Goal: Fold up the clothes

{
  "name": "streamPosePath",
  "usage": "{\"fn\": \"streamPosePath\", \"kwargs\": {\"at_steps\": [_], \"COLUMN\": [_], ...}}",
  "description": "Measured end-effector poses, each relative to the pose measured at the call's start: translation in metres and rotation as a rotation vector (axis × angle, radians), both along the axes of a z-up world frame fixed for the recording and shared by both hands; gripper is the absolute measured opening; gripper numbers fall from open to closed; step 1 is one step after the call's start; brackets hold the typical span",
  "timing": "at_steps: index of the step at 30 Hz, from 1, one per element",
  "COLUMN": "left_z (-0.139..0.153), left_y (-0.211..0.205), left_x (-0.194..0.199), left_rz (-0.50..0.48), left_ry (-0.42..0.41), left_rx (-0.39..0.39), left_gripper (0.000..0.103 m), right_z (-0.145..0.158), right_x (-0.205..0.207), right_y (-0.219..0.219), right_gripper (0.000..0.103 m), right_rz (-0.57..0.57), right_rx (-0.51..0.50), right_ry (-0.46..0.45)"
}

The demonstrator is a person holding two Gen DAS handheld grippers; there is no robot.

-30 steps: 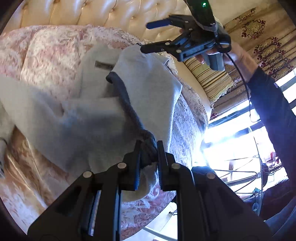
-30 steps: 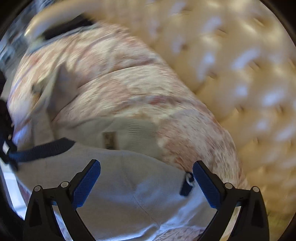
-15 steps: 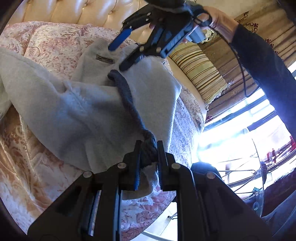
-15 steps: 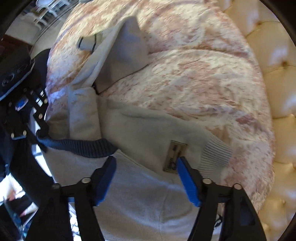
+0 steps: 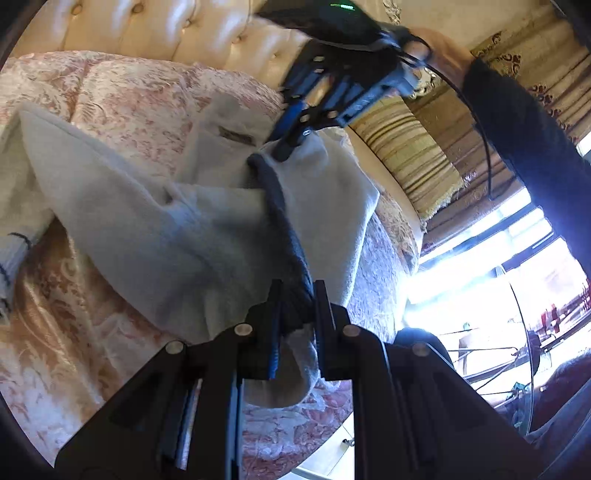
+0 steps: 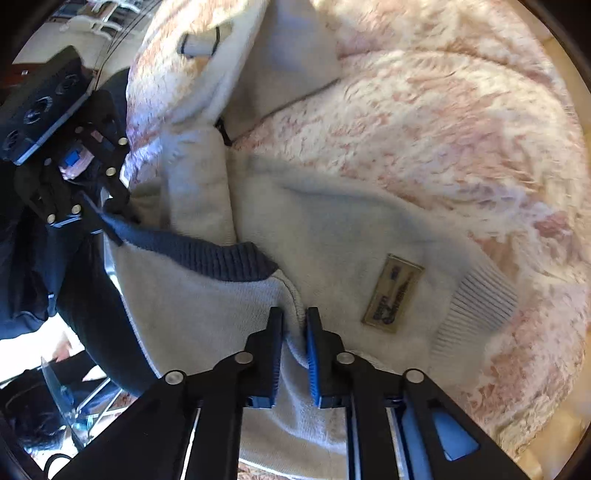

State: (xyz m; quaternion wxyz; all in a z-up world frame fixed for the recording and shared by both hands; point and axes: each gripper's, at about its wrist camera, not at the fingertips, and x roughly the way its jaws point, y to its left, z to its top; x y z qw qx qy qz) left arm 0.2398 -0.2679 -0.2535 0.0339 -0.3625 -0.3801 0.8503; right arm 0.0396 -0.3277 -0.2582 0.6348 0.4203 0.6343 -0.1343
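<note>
Two tools clamped on one pale grey sweater (image 6: 332, 229): left tool (image 5: 295, 306) pinching the dark ribbed band (image 5: 284, 221), right tool (image 6: 293, 332) nipping the light edge beside it, presumably to carry a fold over. Garment spread near bed edge on pink floral quilt (image 6: 461, 122); tufted headboard (image 5: 166, 33), striped cushion (image 5: 410, 151), bright window (image 5: 480, 266) beyond.

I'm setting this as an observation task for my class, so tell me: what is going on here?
A person holding two handheld grippers is folding a pale grey knitted sweater with a dark navy ribbed collar on a pink floral bedspread. The left gripper is clamped on the collar. The right gripper is pinched on a fold of the grey fabric beside the collar's other end.
</note>
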Motion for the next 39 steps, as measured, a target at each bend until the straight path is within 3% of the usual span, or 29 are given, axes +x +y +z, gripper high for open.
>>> {"fn": "streamPosePath", "kwargs": {"at_steps": [3,7,13,16,18,21,22,25,31,34,35,38,39], "left_z": [0.015,0.058,0.178,0.241,0.277,0.316,0.32,0.306,0.23,0.172,0.151,0.09,0.079], "left_y": [-0.01,-0.034,-0.054,-0.055,-0.055,-0.052,-0.05,-0.047,-0.067,-0.107,-0.124,-0.167,-0.173], "left_x": [0.005,0.01,-0.002,-0.004,-0.004,-0.01,-0.01,-0.007,0.014,0.024,0.027,0.034,0.033], "left_rz": [0.049,0.135,0.221,0.248,0.266,0.244,0.247,0.233,0.261,0.33,0.357,0.441,0.455], "left_ry": [0.009,0.05,0.123,0.152,0.174,0.162,0.157,0.11,0.026,-0.033,-0.053,-0.074,-0.071], "left_rx": [-0.036,-0.104,-0.328,-0.444,-0.5,-0.575,-0.591,-0.552,-0.369,-0.179,-0.101,0.124,0.166], "left_gripper": [0.017,0.017,0.017,0.014,0.002,0.002,0.002,0.002,0.004,0.007,0.015,0.069,0.074], "right_z": [0.043,0.122,0.243,0.296,0.328,0.374,0.373,0.359,0.295,0.266,0.259,0.237,0.231], "right_x": [-0.008,-0.026,-0.029,-0.026,-0.022,-0.016,-0.009,0.002,0.012,0.007,0.004,-0.006,-0.008], "right_y": [0.012,0.047,0.119,0.141,0.16,0.183,0.183,0.182,0.179,0.176,0.175,0.169,0.168], "right_gripper": [0.008,0.008,0.008,0.0,0.0,0.0,0.0,0.0,0.001,0.002,0.002,0.002,0.003], "right_rz": [-0.06,-0.215,-0.488,-0.621,-0.676,-0.734,-0.731,-0.725,-0.707,-0.72,-0.732,-0.763,-0.773], "right_rx": [-0.14,-0.429,-0.907,-1.114,-1.207,-1.313,-1.31,-1.268,-1.117,-1.074,-1.064,-1.04,-1.036], "right_ry": [-0.003,0.001,0.015,0.027,0.016,0.001,0.018,0.063,0.05,0.019,0.011,-0.004,-0.006]}}
